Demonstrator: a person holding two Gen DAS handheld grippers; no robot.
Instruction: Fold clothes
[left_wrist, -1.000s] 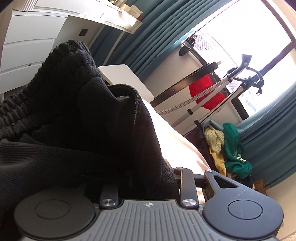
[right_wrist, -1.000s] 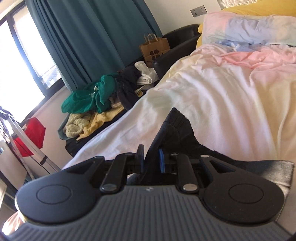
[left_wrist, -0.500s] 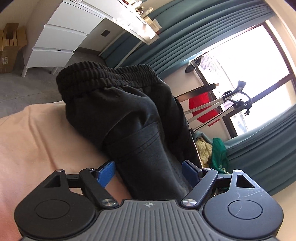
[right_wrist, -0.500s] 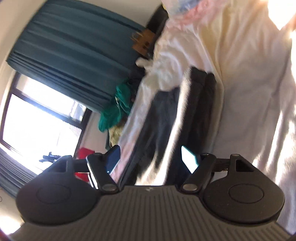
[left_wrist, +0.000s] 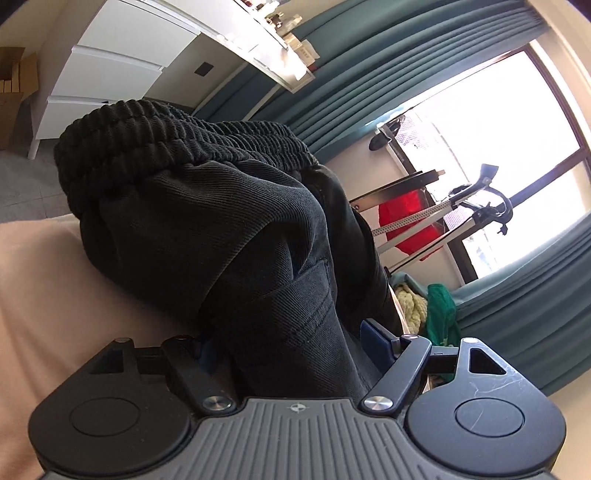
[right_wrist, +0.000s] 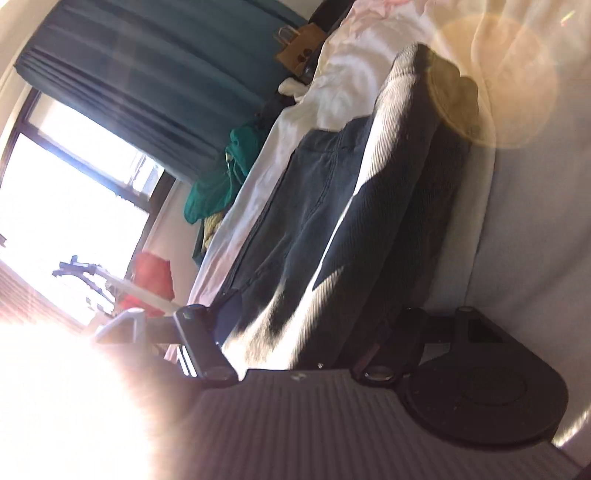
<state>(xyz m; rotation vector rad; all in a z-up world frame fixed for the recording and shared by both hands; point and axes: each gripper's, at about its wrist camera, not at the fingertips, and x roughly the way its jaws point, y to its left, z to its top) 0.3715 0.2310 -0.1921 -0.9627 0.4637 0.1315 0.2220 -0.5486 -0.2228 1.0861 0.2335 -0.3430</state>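
Note:
Dark trousers (left_wrist: 221, 229) with a ribbed elastic waistband (left_wrist: 166, 147) lie folded lengthwise on the pale bed cover (left_wrist: 44, 288). My left gripper (left_wrist: 291, 345) is open and straddles one end of them, with a thick fold of cloth between its blue pads (left_wrist: 376, 338). In the right wrist view the trousers (right_wrist: 332, 192) run away from me across the bed cover (right_wrist: 524, 229), partly in bright sun. Over their near end my right gripper (right_wrist: 314, 321) stands open, fingers on either side of the cloth. Glare hides its left part.
White drawers (left_wrist: 107, 74) and a desk stand beyond the bed. Teal curtains (left_wrist: 369, 66) frame a bright window. A red cloth (left_wrist: 402, 218) hangs on a rack. Loose green and yellow clothes (left_wrist: 439, 306) are piled beside the bed, near a paper bag (right_wrist: 299, 44).
A second ago both grippers were shut on the trousers. Both then let go and opened, and now sit closer over the folded trousers, astride the cloth.

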